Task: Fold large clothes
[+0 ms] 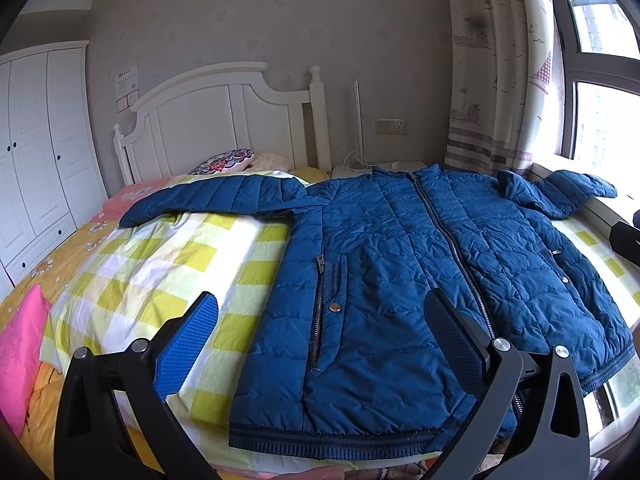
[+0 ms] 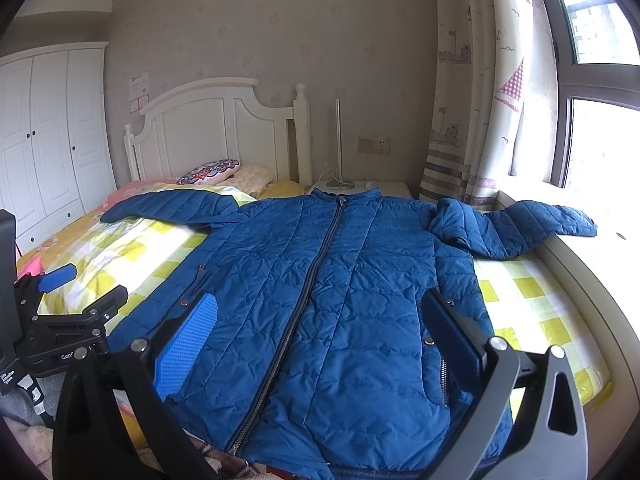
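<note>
Hovering above the hem end of the garment, both tools have their jaws spread wide with nothing between them: left gripper sits over the pocket side near the bed's foot, right gripper over the zip line and the other pocket, neither touching cloth. The blue-padded fingers are clear of the fabric. The blue quilted jacket lies face up, zipped shut, flat on the checked sheet of the bed, collar toward the white headboard, hem at the near edge. One sleeve stretches out across the sheet toward the wardrobe side; the other sleeve is bent and its cuff rests on the windowsill. Folding looks not yet started. Judging by the look: puffy padded shell, light, soft, springy, probably slick outer fabric, so a shallow pinch may slip and folds may puff back open. Better holds seem to be the ribbed hem band, sleeve cuffs or shoulder seams, where cloth is thicker and bunches. The sill sleeve likely needs pulling in first. Zip and pocket snaps are hard spots to avoid pinching. Pink cushion lies beside the sheet, well clear of the jacket.
</note>
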